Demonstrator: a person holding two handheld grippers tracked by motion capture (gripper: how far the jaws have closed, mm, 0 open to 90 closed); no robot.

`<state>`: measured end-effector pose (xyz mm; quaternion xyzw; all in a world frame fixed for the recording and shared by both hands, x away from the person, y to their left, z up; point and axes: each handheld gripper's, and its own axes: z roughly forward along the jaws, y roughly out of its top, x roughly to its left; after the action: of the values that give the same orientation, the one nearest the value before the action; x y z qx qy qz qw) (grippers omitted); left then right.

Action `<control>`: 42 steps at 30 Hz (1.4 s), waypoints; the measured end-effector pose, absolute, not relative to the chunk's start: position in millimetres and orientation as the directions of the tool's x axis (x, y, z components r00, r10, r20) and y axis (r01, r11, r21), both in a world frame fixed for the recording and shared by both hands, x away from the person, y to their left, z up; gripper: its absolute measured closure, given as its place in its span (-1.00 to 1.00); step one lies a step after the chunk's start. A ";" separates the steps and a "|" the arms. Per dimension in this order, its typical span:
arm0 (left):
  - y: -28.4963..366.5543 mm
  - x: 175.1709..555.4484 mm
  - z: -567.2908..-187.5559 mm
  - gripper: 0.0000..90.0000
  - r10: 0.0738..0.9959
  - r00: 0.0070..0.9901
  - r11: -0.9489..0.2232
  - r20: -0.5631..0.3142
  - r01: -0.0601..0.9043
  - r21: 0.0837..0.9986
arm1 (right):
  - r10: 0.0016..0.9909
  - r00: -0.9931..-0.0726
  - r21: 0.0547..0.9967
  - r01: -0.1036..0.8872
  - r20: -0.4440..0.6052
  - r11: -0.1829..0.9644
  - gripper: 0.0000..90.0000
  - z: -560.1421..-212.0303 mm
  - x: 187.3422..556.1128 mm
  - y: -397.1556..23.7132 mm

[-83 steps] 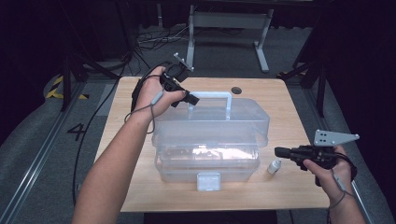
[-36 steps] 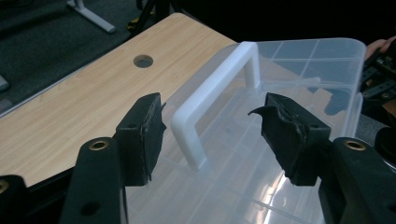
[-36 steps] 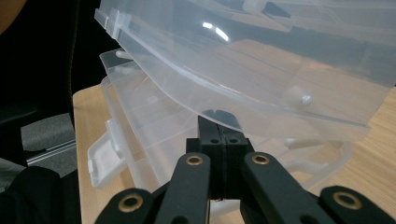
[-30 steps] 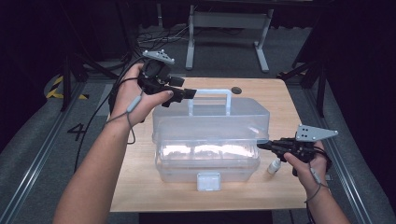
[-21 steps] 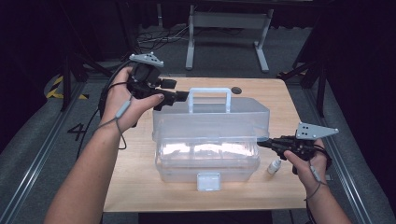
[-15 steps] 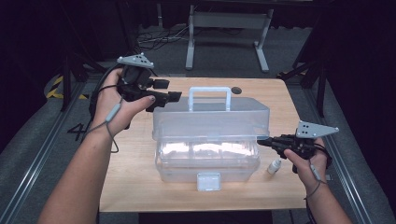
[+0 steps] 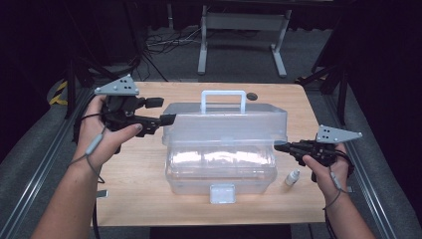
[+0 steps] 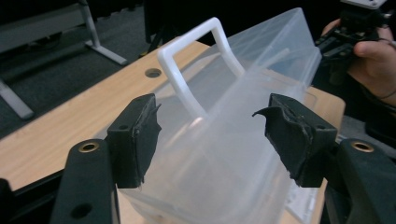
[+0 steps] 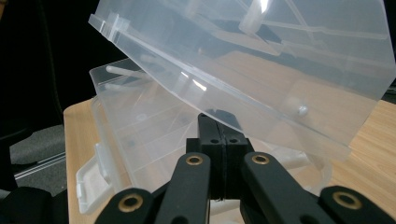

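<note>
Propping a clear box lid from the right

Sitting mid-table (image 7: 129, 199), the clear plastic box (image 7: 221, 169) has its handled lid (image 7: 224, 122) raised. Right gripper (image 7: 278, 147), jaws pressed together, is tucked under the lid's right edge. Left gripper (image 7: 161, 110), its jaws just widening and spread, has nothing between them, near the lid's left end

- Clear plastic storage box (image 7: 221, 169): sits mid-table, base flat, white latch tab facing the near edge.
- Its lid (image 7: 226, 124): translucent, raised half-open above the base, hinged at the far side.
- White carry handle (image 7: 223, 100): stands upright on the lid.
</note>
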<state>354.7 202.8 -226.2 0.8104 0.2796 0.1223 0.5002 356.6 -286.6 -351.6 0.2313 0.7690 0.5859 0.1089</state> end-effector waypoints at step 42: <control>242.8 323.0 -330.9 -0.17 0.682 0.726 -0.243 -0.093 0.344 0.907 | 0.508 -0.856 0.959 0.213 0.091 0.187 1.00 -339.8 371.2 -283.0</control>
<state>323.0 242.8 -330.9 0.7713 0.3325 0.1630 0.5177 371.2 -283.0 -339.8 0.2372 0.7601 0.5919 0.1249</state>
